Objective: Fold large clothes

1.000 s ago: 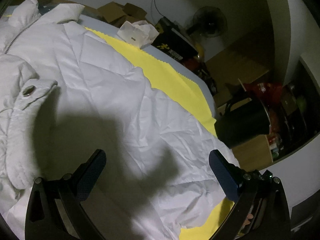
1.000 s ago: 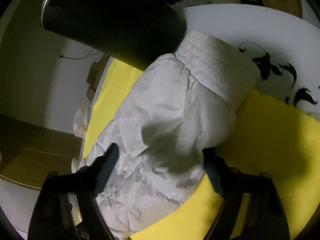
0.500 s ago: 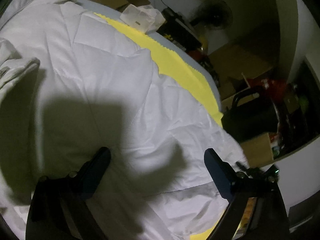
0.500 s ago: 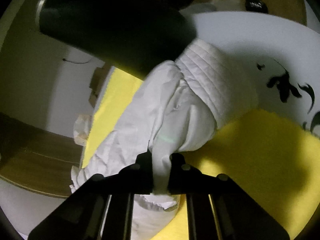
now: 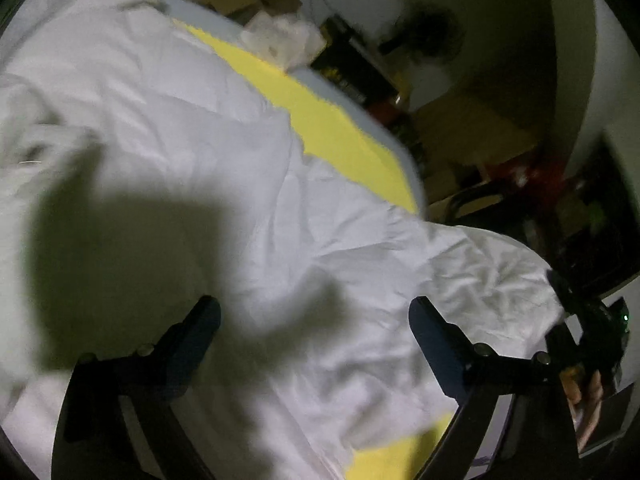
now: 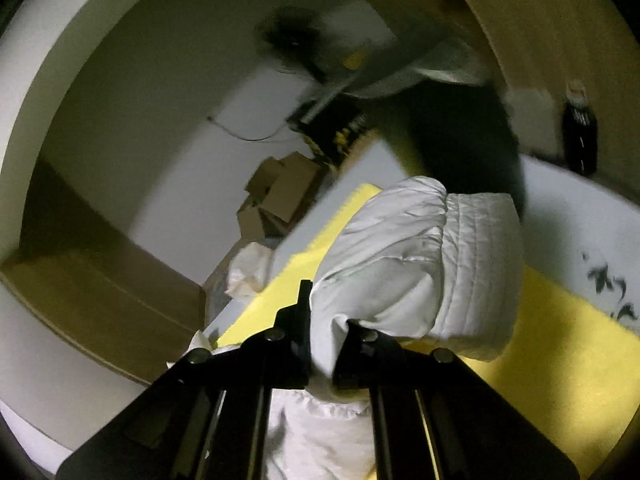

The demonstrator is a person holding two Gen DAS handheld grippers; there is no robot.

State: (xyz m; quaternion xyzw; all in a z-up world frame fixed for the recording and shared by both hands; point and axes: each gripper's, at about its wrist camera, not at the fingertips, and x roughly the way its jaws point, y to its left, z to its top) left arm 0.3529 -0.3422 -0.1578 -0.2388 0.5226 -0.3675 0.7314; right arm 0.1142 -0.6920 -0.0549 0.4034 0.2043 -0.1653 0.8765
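A large white padded jacket (image 5: 208, 152) lies spread over a yellow cloth (image 5: 340, 132) on the table. My left gripper (image 5: 314, 320) hovers open just above the jacket's body, with only fabric below it and nothing clamped. One white sleeve (image 6: 424, 264) with a quilted cuff (image 6: 480, 240) is lifted off the yellow cloth (image 6: 560, 360). My right gripper (image 6: 328, 332) is shut on a fold of that sleeve near the cuff. In the left wrist view the raised sleeve (image 5: 492, 276) and the right gripper (image 5: 592, 332) show at the right edge.
Cardboard boxes (image 6: 280, 192) and crumpled white paper (image 6: 248, 272) sit beyond the table's far edge. A fan (image 5: 432, 36) and dark clutter (image 5: 560, 200) stand to the right. A dark bottle (image 6: 578, 132) stands on wooden flooring behind the white table top (image 6: 580, 208).
My right gripper closed on the sleeve and lifted it up off the yellow cloth. In the left wrist view the sleeve now rises at the right; the left gripper stays open.
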